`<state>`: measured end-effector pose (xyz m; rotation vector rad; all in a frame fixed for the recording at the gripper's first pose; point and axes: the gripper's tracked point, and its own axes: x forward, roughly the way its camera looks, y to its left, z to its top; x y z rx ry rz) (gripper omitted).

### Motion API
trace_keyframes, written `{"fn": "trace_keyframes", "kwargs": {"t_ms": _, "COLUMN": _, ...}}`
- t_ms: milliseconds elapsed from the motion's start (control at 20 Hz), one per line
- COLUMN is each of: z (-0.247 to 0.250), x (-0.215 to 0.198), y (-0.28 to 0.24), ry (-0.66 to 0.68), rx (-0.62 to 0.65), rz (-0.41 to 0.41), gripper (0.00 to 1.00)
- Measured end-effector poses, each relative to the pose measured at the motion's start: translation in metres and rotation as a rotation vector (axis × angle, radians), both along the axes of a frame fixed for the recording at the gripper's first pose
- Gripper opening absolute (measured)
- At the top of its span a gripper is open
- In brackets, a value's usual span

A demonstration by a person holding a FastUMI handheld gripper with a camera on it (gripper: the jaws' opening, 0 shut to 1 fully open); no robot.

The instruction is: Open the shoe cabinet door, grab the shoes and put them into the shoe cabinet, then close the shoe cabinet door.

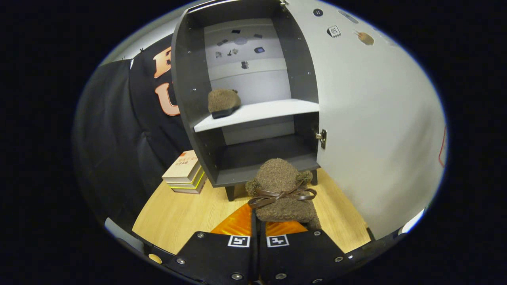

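Gripper view: the tongs [258,227] are pressed together, pinching the heel of 1 fuzzy brown shoe [282,192] above the tabletop [178,215]. Beyond it the cabinet [190,91] stands open, door [372,130] swung wide, with the other shoe [223,102] already shelved. Next, I judge: carry this shoe in, release.

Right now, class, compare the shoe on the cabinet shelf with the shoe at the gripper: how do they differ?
1. The shelf shoe rests on the white shelf inside the cabinet; the held shoe is outside, in front of the bottom compartment, gripped by the gripper.
2. The held shoe shows a brown ribbon bow; no bow is visible on the shelf shoe.
Both are brown and fuzzy.
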<state>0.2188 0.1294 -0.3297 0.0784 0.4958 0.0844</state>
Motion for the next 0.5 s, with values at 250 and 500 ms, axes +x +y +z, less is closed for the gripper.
{"fn": "trace_keyframes", "kwargs": {"t_ms": 250, "z": 0.055, "x": 0.014, "y": -0.009, "ry": -0.061, "rx": -0.059, "rz": 0.035, "gripper": 0.01}}
{"fn": "trace_keyframes", "kwargs": {"t_ms": 500, "z": 0.074, "x": 0.059, "y": -0.015, "ry": -0.086, "rx": -0.077, "rz": 0.044, "gripper": 0.01}}
